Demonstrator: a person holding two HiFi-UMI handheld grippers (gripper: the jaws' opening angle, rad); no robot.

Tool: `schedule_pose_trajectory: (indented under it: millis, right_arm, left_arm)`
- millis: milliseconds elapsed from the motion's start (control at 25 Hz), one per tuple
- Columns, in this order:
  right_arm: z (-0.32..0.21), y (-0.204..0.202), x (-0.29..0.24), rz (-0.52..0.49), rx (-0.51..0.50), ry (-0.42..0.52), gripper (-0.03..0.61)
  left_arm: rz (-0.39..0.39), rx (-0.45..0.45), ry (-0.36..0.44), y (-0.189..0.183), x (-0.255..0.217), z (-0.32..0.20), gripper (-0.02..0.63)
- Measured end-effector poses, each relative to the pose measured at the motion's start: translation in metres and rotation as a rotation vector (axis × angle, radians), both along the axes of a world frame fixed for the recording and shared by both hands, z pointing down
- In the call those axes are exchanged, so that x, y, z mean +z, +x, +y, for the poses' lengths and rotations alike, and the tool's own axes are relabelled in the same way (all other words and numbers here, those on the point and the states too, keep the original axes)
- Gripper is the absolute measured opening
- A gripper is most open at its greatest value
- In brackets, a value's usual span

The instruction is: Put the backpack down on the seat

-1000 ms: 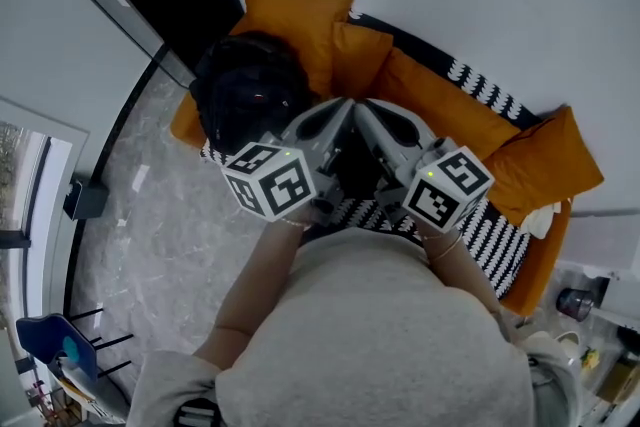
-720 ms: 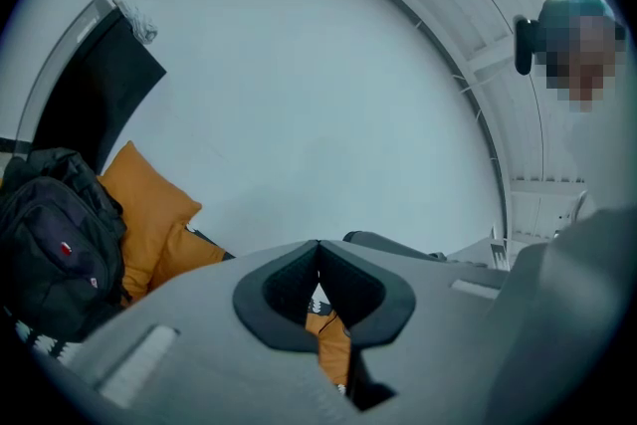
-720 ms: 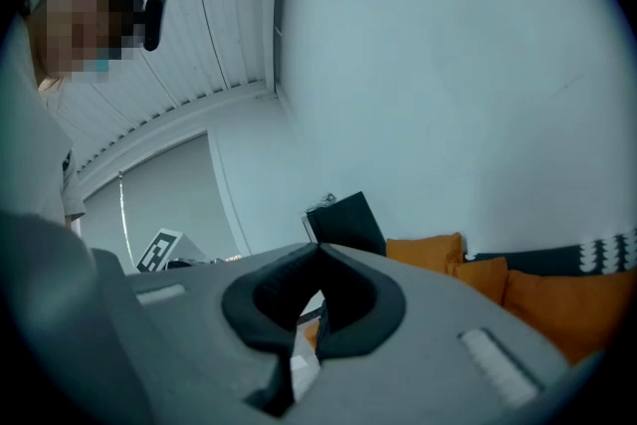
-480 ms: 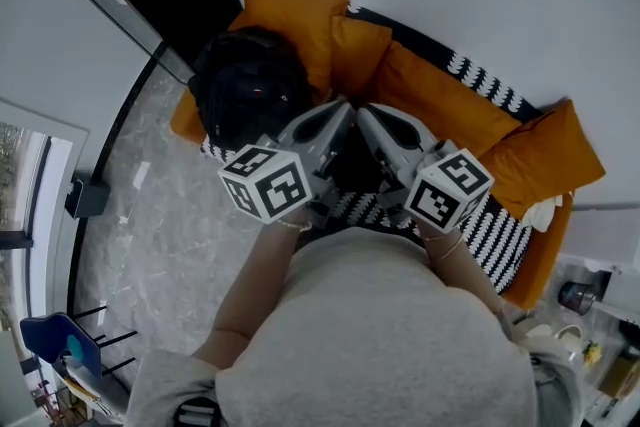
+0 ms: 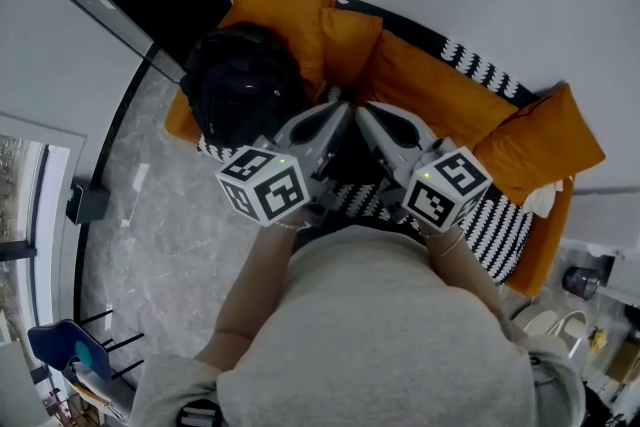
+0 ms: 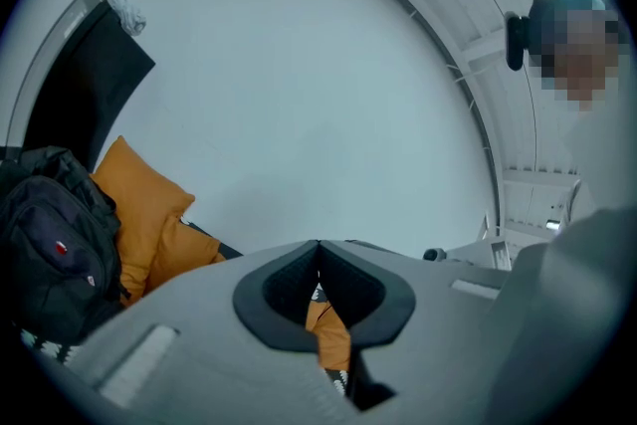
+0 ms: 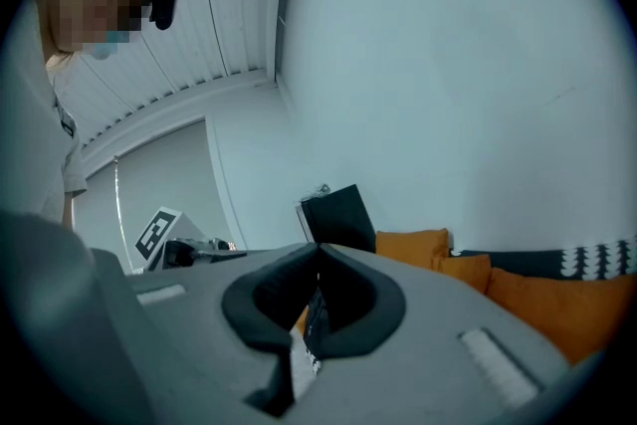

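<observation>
We hold both grippers close in front of the chest, bare forearms bent inward over a grey shirt, so that the two grey bodies run side by side and point at the sofa. The left gripper has its dark-padded jaws pressed together at the tips with nothing between them. The right gripper is the same, pads meeting and empty. Neither one touches the round black fabric backpack, which sits at the left end of the black-and-white patterned sofa seat, apart from the jaws and leaning on a large orange cushion.

The only print we can see on the grippers is the square black-and-white marker pattern on the left cube and the right cube. A small red-and-white emblem sits on the backpack front, too small for us to read.

Our hands are almost wholly hidden behind the cubes; only the wrists show, with a thin bangle on the right one. The backpack's base is covered by the left gripper in the head view and cut off at the frame edge in the left gripper view.
</observation>
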State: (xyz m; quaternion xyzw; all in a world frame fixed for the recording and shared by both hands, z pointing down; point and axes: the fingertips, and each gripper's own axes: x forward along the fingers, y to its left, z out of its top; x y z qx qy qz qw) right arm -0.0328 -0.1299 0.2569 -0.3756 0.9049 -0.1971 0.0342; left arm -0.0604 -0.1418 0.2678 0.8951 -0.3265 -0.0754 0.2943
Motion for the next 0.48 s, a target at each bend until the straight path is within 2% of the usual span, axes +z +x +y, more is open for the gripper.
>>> schedule_pose_trajectory:
  millis: [120,480]
  right_arm:
    - [0.001,0.0,0.003,0.003,-0.003,-0.006,0.003]
    - [0.007,-0.006,0.005,0.021,-0.041,0.008,0.003]
  left_arm:
    - [-0.039,0.005,0.003,0.001,0.004,0.001,0.006]
    - [-0.054,-0.023,-0.034,-0.003,0.015,0.002,0.006]
